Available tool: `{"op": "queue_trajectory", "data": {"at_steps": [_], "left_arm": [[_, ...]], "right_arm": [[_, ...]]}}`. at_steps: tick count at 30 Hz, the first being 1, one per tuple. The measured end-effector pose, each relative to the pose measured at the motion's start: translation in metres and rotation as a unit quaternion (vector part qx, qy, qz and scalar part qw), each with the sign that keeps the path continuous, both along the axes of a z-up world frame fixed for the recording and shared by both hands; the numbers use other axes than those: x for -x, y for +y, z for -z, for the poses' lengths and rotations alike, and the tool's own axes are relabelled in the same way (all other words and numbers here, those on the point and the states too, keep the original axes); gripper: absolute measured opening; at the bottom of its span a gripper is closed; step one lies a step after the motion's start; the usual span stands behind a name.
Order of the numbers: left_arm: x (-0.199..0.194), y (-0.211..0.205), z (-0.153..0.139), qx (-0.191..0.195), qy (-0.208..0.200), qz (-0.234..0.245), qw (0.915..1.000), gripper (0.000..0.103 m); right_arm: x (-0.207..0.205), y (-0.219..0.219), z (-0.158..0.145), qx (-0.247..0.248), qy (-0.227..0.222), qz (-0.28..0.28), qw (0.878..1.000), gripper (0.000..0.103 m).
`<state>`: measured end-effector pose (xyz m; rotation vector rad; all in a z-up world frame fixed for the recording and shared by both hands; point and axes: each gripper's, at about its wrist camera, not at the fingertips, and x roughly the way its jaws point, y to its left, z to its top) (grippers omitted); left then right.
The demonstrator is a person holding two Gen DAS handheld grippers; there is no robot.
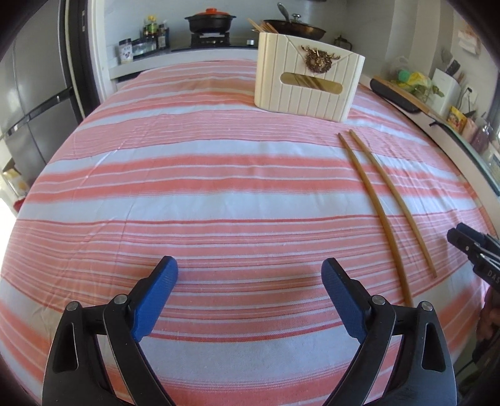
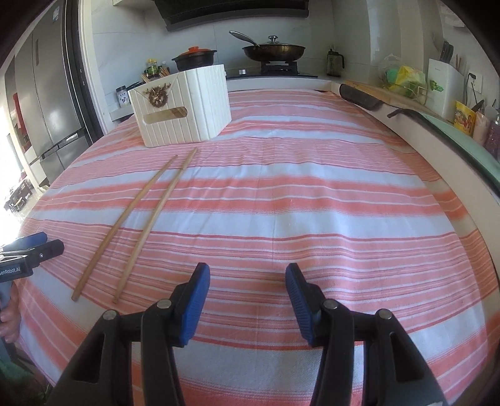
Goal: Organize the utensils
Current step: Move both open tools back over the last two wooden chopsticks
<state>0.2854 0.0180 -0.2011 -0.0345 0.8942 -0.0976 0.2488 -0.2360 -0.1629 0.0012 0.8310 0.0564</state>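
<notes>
Two wooden chopsticks [image 1: 384,203] lie side by side on the striped cloth, pointing toward a cream holder box [image 1: 307,78] with a gold ornament that holds several chopsticks. In the right wrist view the chopsticks [image 2: 137,218] lie left of centre, in front of the box [image 2: 184,106]. My left gripper [image 1: 250,274] is open and empty, low over the near cloth, left of the chopsticks. My right gripper [image 2: 248,278] is open and empty, to the right of them. Each gripper shows at the other view's edge: the right gripper [image 1: 468,246] and the left gripper [image 2: 40,246].
The red-and-white striped tablecloth [image 1: 203,187] covers the table. Behind it is a stove counter with a black pot [image 1: 209,20], a pan [image 1: 293,28] and jars [image 1: 150,37]. A fridge [image 1: 34,93] stands at left. A cluttered counter [image 2: 437,93] runs along the right.
</notes>
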Motion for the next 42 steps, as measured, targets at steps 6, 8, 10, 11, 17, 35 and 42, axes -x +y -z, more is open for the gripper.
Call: {"op": "queue_trajectory", "data": {"at_steps": [6,8,10,11,17,35,42], "left_arm": [[-0.0014,-0.0013,0.001,0.002,0.005,0.007,1.0,0.098],[-0.0015,-0.0014,0.001,0.002,0.006,0.01,0.9999,0.098],[-0.0013,-0.0014,0.0008,0.003,0.006,0.01,0.9999,0.099],[-0.0014,-0.0019,0.0009,0.003,0.006,0.01,0.9999,0.099],[-0.0011,-0.0038,0.001,-0.006,0.008,0.01,0.9999,0.099],[-0.0008,-0.0049,0.0014,-0.011,0.009,0.011,0.9998,0.099],[-0.0011,-0.005,0.0013,-0.011,0.01,0.011,0.9998,0.099]], "right_arm": [[-0.0029,0.0068,0.003,0.025,0.0,0.003,1.0,0.052],[-0.0029,0.0086,0.0034,0.033,-0.001,0.003,0.999,0.052],[-0.0028,0.008,0.0033,0.031,-0.002,0.003,1.0,0.052],[-0.0027,0.0076,0.0033,0.03,-0.002,0.003,1.0,0.052],[-0.0024,0.0076,0.0036,0.031,-0.002,0.004,0.999,0.052],[-0.0023,0.0079,0.0043,0.034,-0.003,0.004,0.999,0.052],[-0.0023,0.0077,0.0044,0.034,-0.003,0.004,0.999,0.052]]}}
